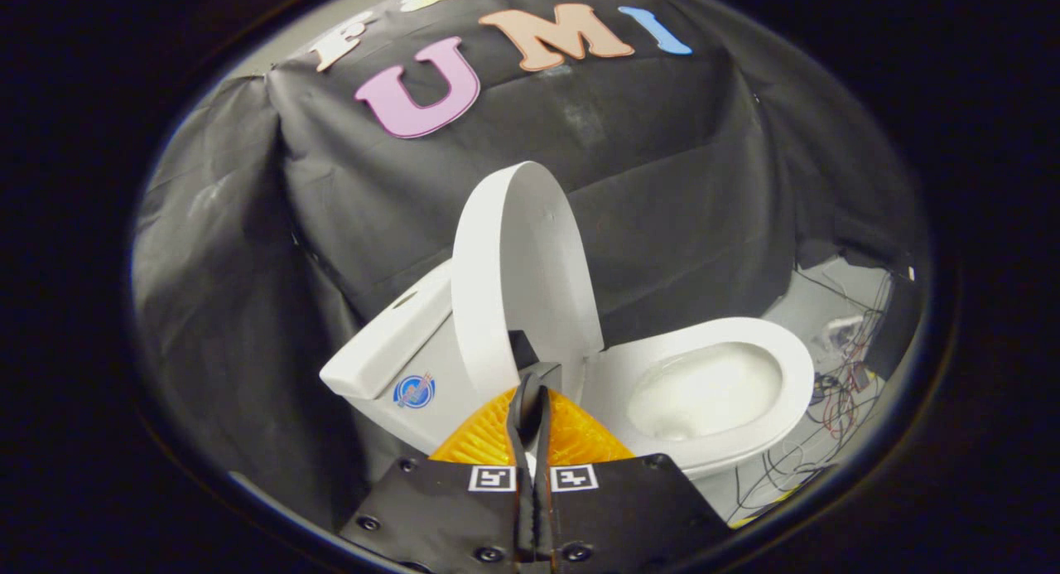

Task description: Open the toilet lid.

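A white toilet stands ahead of me on the booth floor. Its lid (522, 276) is raised almost upright and leans back toward the tank (397, 342). The seat (795, 367) lies flat around the uncovered bowl (704, 392), to the right of the lid. My gripper (530, 392) sits low in front of the lid's hinge end, fingers pressed together with nothing between them. The fingertips reach just up to the lower edge of the lid; I cannot tell whether they touch it.
Black cloth walls close in behind and to the left of the toilet. Loose cables and wires (836, 400) lie on the pale floor to the right of the bowl.
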Tool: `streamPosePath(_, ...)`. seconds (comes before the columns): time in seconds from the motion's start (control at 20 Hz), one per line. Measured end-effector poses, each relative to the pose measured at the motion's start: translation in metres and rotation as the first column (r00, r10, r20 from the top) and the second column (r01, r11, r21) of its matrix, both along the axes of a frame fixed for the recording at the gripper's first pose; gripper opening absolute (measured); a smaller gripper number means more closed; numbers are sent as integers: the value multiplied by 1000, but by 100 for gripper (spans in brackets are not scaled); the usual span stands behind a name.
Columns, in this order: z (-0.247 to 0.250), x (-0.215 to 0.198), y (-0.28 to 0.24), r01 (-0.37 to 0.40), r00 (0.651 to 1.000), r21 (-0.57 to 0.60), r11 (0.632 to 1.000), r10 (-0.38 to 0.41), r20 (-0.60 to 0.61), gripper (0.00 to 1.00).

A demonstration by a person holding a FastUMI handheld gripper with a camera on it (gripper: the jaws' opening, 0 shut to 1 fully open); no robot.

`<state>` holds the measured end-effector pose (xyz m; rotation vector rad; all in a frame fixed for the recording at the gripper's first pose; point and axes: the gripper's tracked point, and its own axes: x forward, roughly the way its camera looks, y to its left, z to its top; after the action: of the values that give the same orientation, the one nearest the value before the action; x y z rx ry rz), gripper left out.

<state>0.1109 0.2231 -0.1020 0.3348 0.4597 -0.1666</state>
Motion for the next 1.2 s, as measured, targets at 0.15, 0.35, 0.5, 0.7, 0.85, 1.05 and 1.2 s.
streamPosePath(0.15,2,4,12,-15,1000,-41,999,15,-1,1)
streamPosePath(0.35,1,13,29,-47,999,-98,994,47,-2,1)
streamPosePath(0.5,2,18,42,-69,998,-131,989,69,-6,1)
streamPosePath(0.7,1,25,54,-87,996,-169,982,88,-4,1)
streamPosePath(0.85,-1,29,61,-85,996,-175,981,85,-8,1)
streamPosePath(1.05,-3,33,70,-96,995,-222,970,97,-9,1)
streamPosePath(1.2,-2,36,74,-98,995,-244,965,102,5,1)
